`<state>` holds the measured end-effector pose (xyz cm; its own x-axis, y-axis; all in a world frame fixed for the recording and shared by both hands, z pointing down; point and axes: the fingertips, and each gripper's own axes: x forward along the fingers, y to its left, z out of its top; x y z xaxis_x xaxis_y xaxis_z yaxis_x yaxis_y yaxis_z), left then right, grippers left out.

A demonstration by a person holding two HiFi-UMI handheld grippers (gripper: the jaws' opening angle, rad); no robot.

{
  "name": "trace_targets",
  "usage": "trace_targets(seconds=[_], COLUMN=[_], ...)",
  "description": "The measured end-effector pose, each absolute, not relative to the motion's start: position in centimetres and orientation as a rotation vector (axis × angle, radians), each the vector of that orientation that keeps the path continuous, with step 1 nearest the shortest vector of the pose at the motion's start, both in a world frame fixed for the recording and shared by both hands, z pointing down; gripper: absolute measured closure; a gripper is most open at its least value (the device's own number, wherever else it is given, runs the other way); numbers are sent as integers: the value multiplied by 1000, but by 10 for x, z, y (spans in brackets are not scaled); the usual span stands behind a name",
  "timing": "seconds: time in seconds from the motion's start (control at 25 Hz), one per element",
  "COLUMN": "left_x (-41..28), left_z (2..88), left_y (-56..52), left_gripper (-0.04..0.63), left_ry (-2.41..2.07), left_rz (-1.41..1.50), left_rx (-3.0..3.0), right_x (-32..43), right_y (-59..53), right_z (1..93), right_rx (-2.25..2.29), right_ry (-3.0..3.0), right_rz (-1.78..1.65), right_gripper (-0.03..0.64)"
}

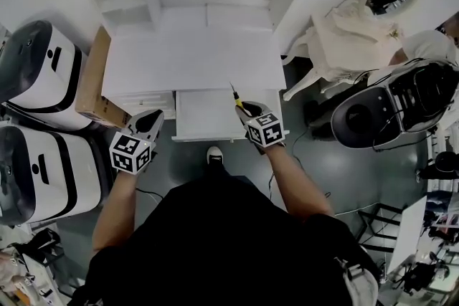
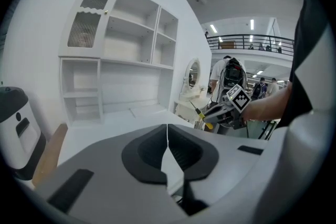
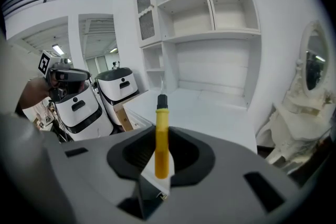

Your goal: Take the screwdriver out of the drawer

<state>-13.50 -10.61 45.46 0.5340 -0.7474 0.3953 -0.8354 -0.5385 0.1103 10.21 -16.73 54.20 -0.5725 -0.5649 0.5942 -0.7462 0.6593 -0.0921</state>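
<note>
The right hand-held gripper (image 1: 248, 111) clamps the screwdriver (image 1: 236, 97), its shaft pointing to 11 o'clock over the open drawer (image 1: 197, 129); the left hand-held gripper (image 1: 152, 118) is clenched, empty.

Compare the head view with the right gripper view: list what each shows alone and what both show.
Head view only: the open drawer below the desktop, and the person's shoe. Right gripper view only: up close, the jaws of the right gripper closed on the yellow handle of the screwdriver. Both: the screwdriver, the desktop, the left gripper and the white machines.
</note>
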Motion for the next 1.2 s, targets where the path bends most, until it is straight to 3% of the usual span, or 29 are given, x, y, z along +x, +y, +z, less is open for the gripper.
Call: trace_targets(seconds=[1.2], left_x=[-93], left_z=[445], left_y=[-94], left_gripper=[574], left_ry=[-1267], left_rz=[438], left_rx=[2565], right_x=[138], right_y=[-133], right_z=[484], right_rx=[1101], right_ry=[-2423], right_rz=[313], right_gripper=[531])
